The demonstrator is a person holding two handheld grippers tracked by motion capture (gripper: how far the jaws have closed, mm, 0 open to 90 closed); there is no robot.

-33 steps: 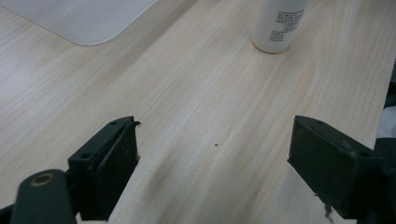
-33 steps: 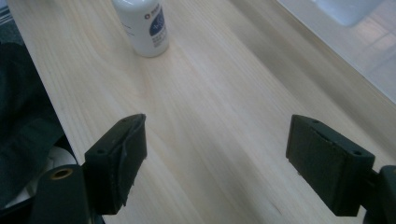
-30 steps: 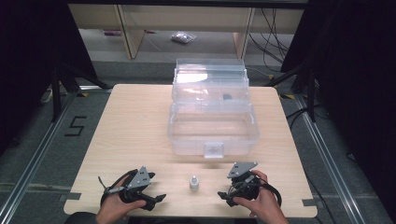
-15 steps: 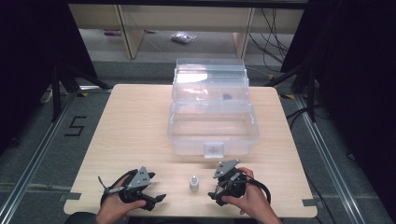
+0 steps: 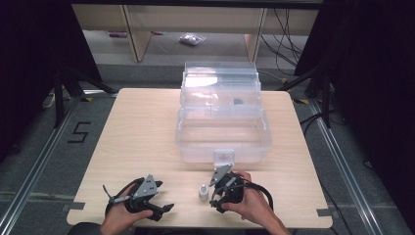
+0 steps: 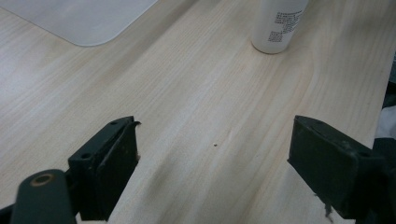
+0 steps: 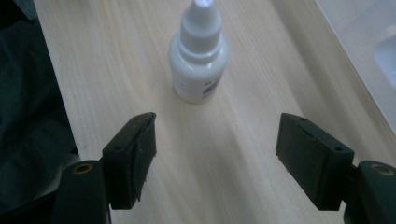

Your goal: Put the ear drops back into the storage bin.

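Now my right tool [image 5: 215, 197] stands wide open just beside the small white plastic dropper bottle [image 5: 201, 193] near the front edge of the pale wooden surface [image 5: 137, 127], bare wood between them, while my left tool [image 5: 164, 209], equally open, rests well apart.

Small white dropper bottle [image 5: 201, 192], capped, upright on the table's near edge, near the clear box [image 5: 222, 128].
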